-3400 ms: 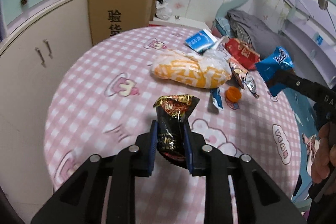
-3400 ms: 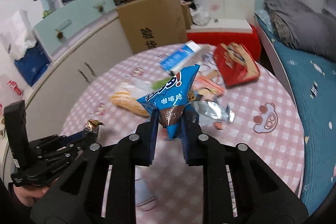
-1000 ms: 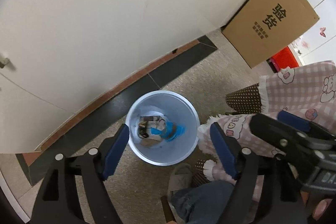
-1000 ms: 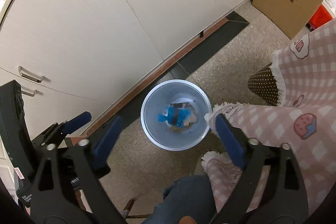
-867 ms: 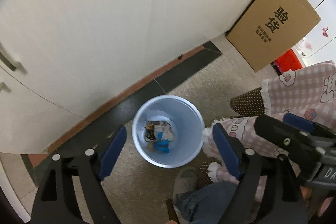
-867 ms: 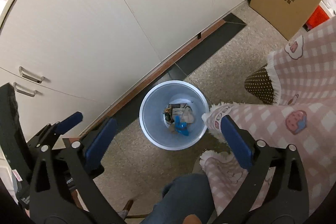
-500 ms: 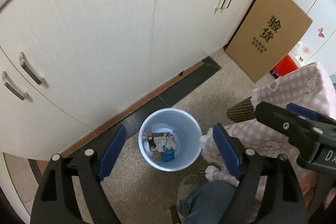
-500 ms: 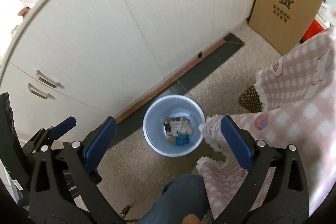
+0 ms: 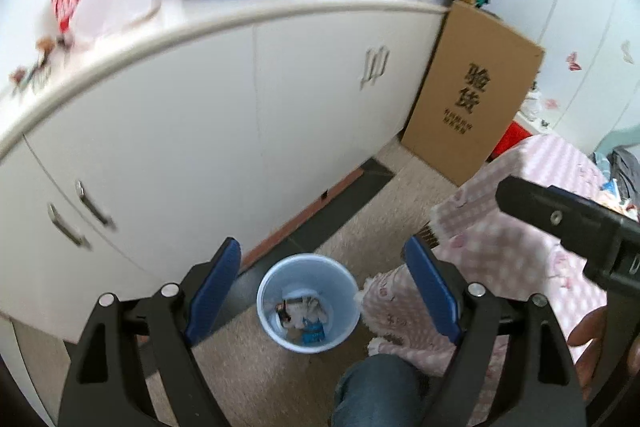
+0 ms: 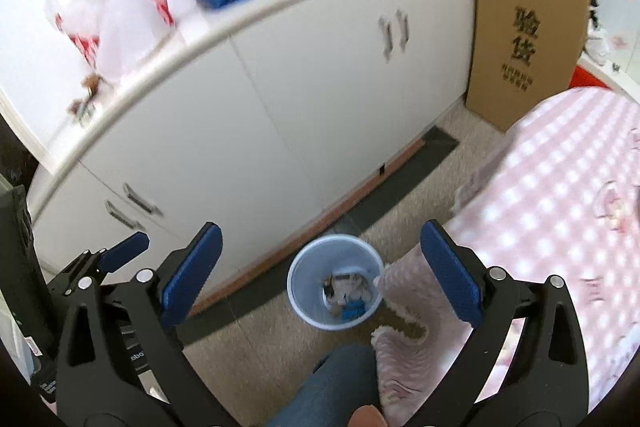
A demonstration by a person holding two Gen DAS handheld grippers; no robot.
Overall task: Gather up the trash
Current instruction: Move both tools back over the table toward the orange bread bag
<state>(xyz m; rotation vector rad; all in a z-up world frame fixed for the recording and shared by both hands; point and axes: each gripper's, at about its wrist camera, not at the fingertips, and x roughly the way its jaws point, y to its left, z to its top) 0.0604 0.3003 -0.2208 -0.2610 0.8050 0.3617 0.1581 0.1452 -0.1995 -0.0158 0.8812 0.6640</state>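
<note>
A pale blue trash bin (image 9: 307, 303) stands on the floor by the white cabinets, with several wrappers (image 9: 303, 315) lying in its bottom. It also shows in the right wrist view (image 10: 335, 281). My left gripper (image 9: 322, 291) is open and empty, high above the bin. My right gripper (image 10: 320, 277) is open and empty too, also high above the bin. The right gripper's body shows at the right of the left wrist view (image 9: 568, 223); the left gripper shows at the lower left of the right wrist view (image 10: 100, 259).
White cabinets (image 9: 240, 131) with a counter holding bags run along the left. A cardboard box (image 9: 470, 107) leans against them. The table with the pink checked cloth (image 10: 560, 195) is at the right. The person's knee (image 9: 376, 387) is just below the bin.
Both grippers have risen and tilted up away from the bin, so it looks smaller and the counter top has come into view. The earlier-held wrappers lie in the bin.
</note>
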